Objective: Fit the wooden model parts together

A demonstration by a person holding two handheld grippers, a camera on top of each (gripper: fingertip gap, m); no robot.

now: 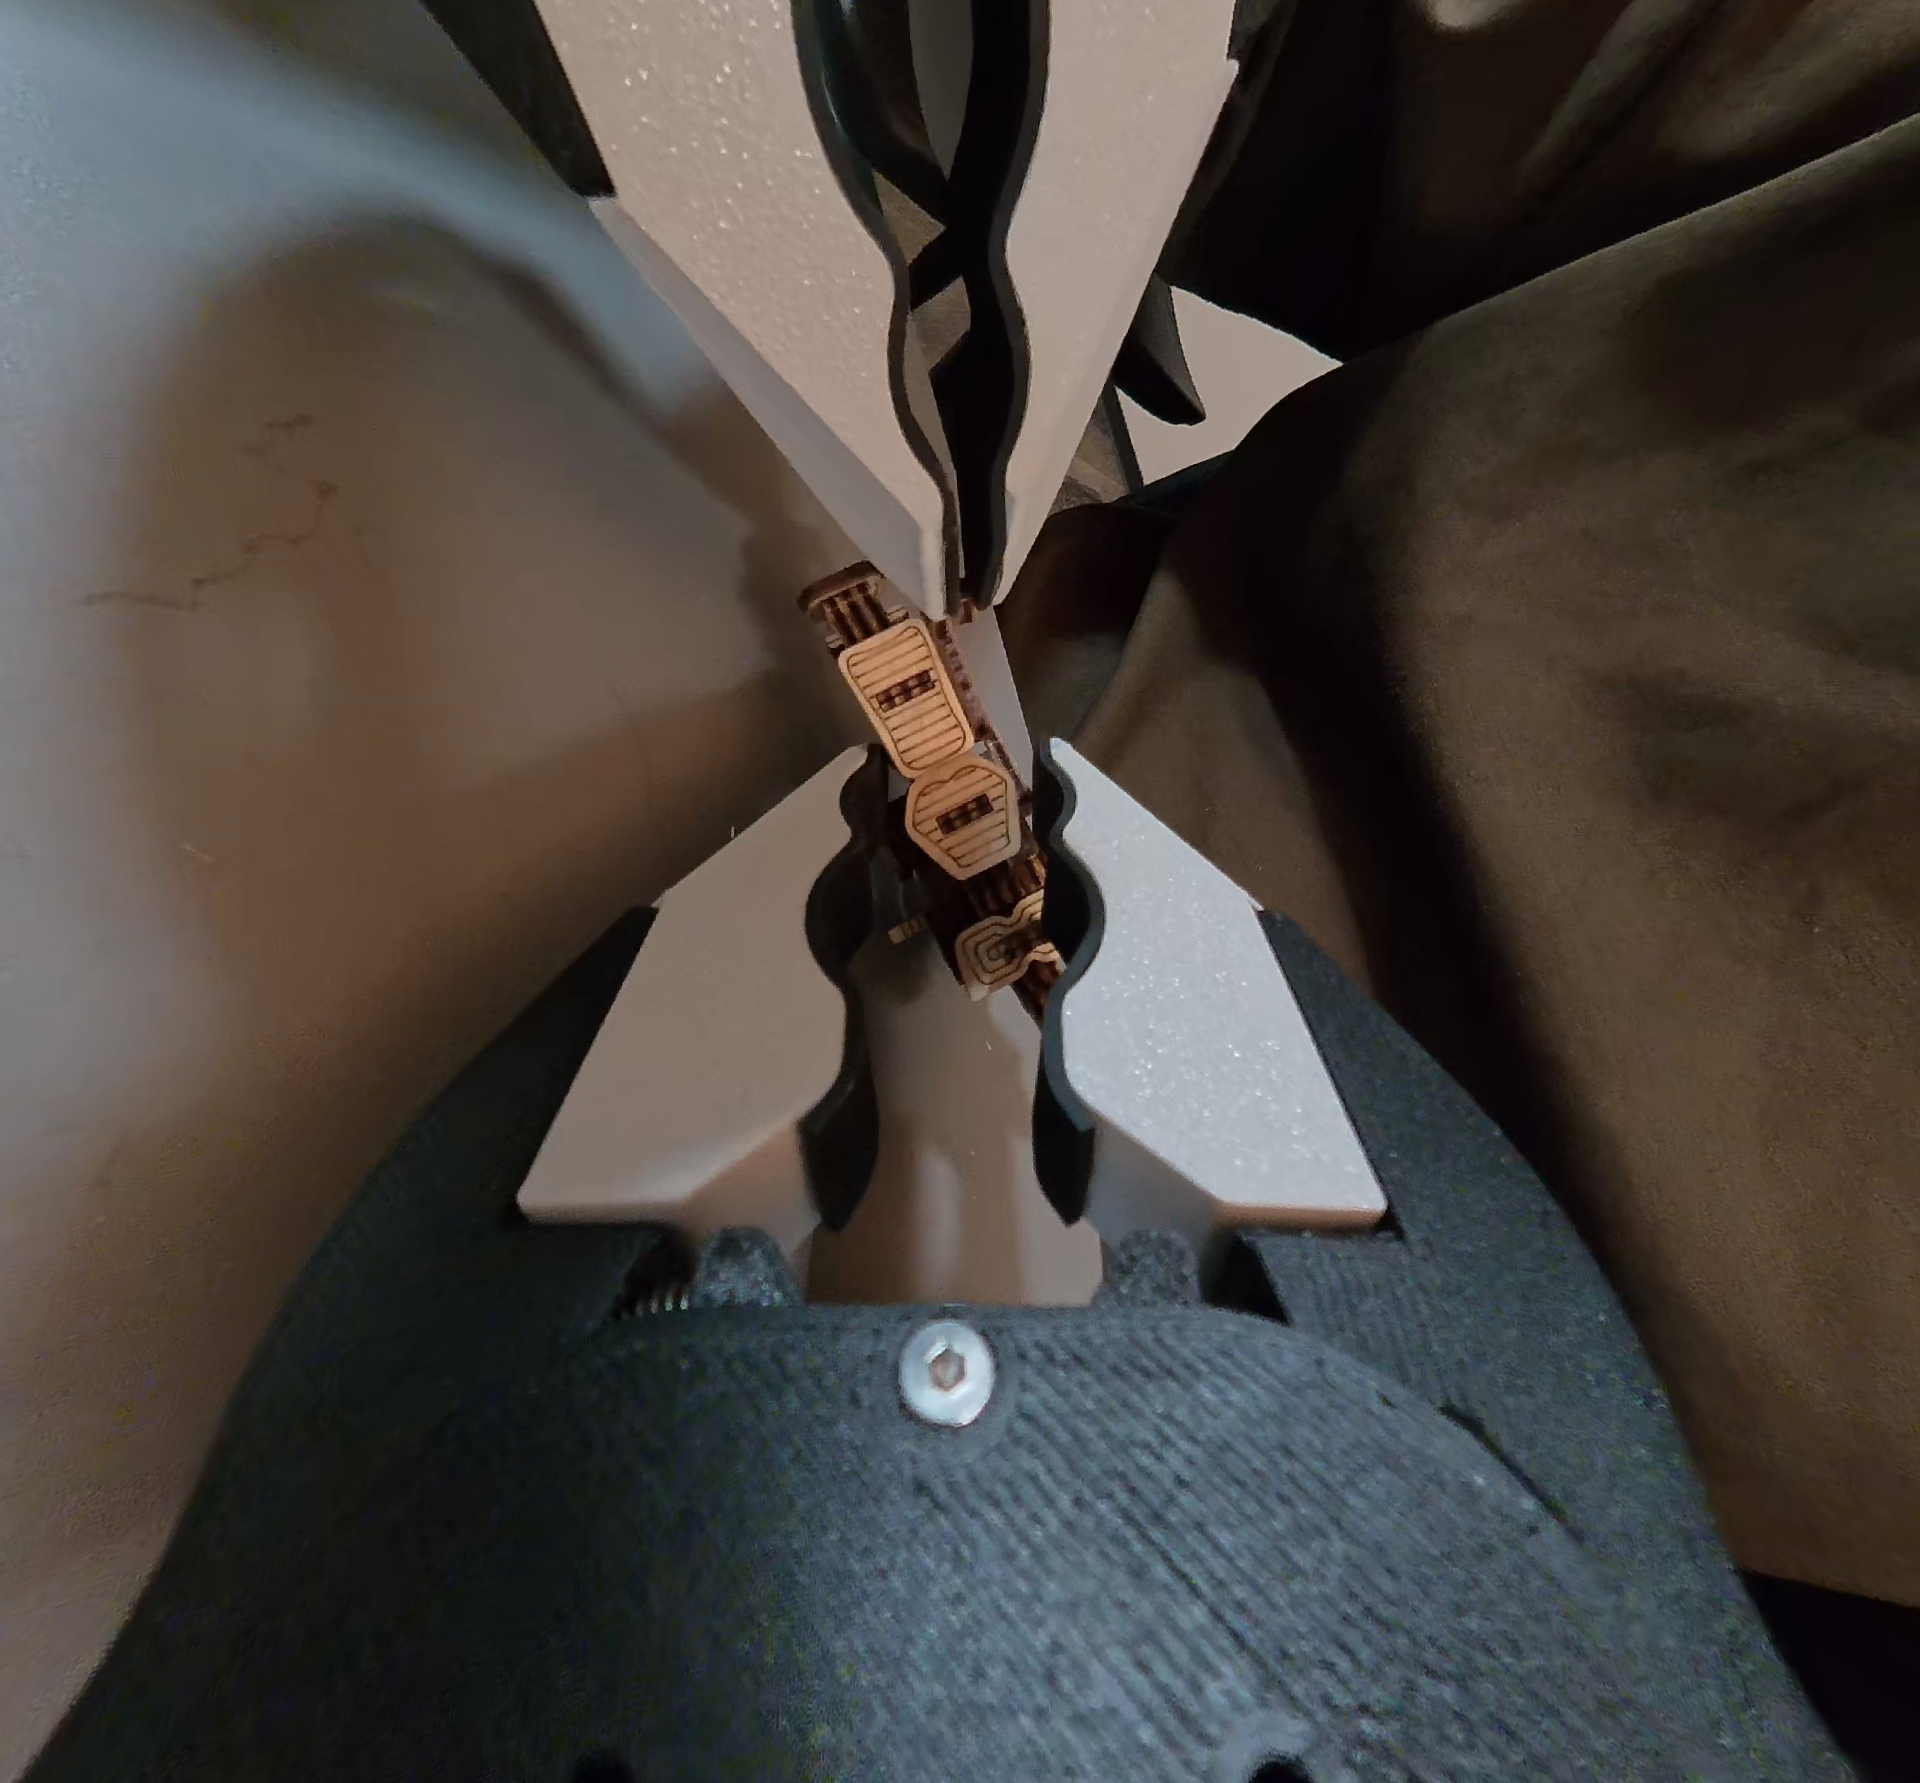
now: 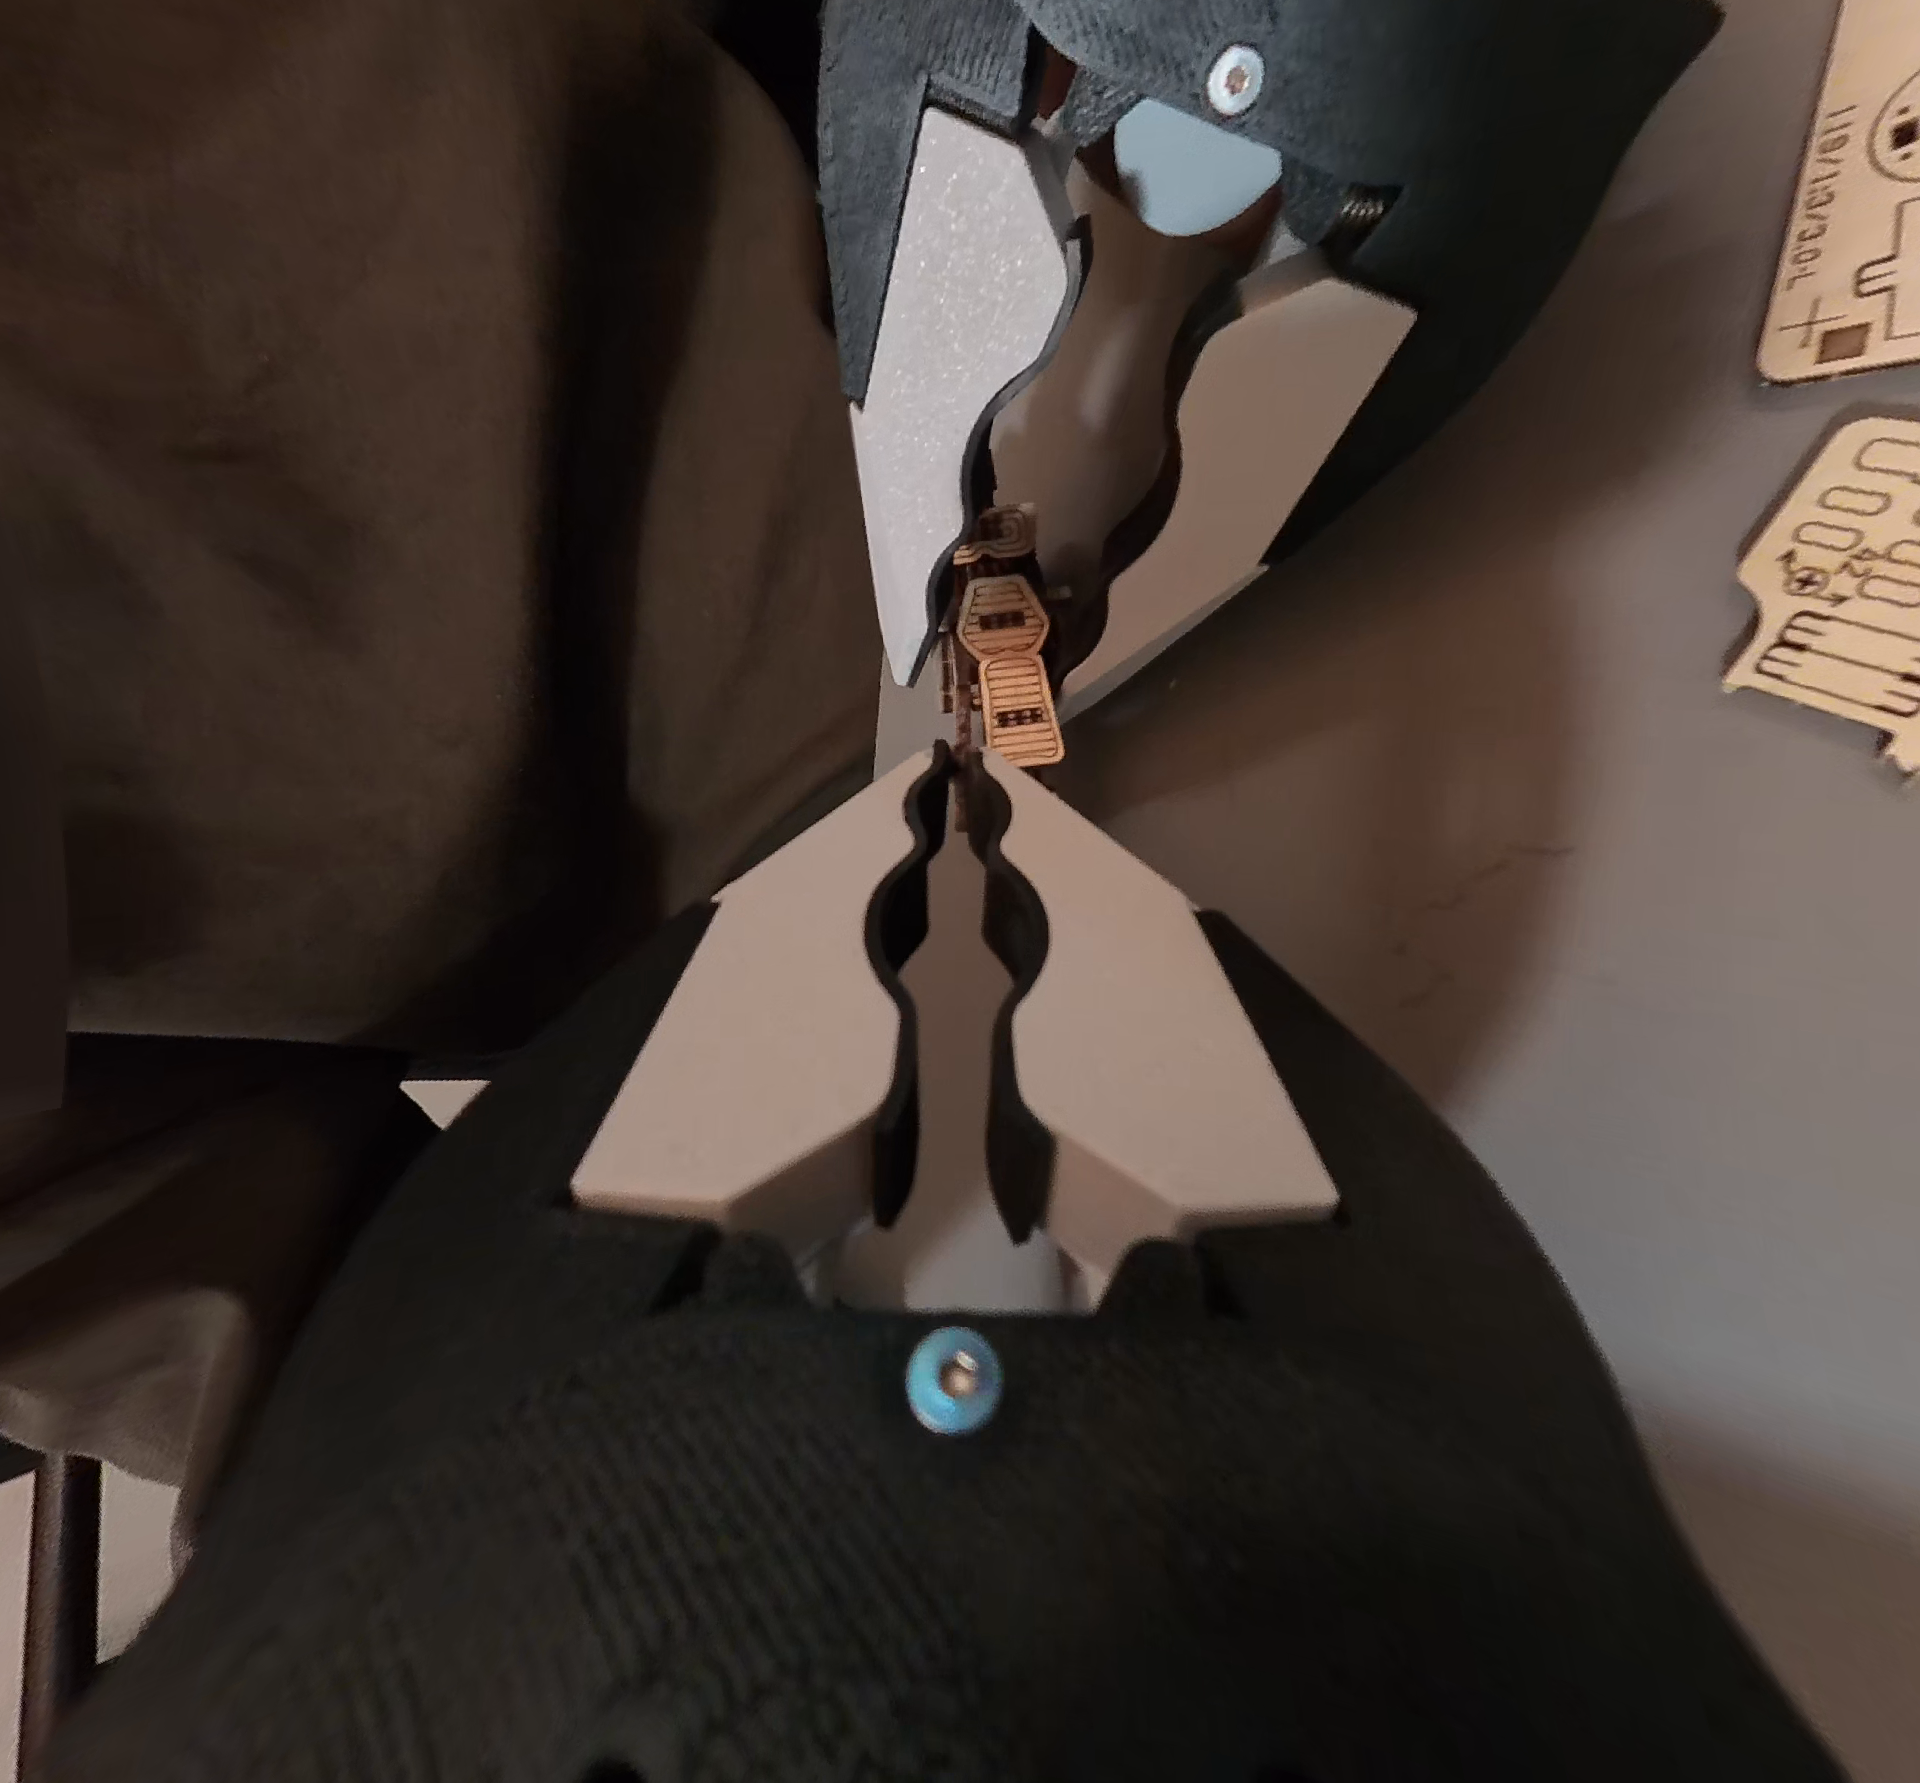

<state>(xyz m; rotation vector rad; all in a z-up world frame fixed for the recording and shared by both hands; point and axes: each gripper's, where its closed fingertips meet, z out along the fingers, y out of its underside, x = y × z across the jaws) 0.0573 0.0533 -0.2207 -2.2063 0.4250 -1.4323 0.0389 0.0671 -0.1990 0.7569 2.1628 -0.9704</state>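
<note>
Holding the small wooden assembly (image 1: 951, 803) from opposite ends, the two grippers meet tip to tip above the pale table (image 1: 260, 694). Nearest in the left wrist view, the left gripper (image 1: 951, 777) has its fingers part closed around the lower end of the piece, which leans against its right-hand pad; whether the other pad presses it is hard to tell. Just beyond, the right gripper (image 1: 961, 590) pinches the far end with its tips nearly touching. In the right wrist view the right gripper (image 2: 961, 762) clamps a thin dark edge of the assembly (image 2: 1003, 663), with the left gripper (image 2: 997, 611) beyond. Farther right lie two flat wooden sheets (image 2: 1839, 590). The joining step seems under way; next probably comes a steady, aligned push along the piece, without twisting its thin tabs.
</note>
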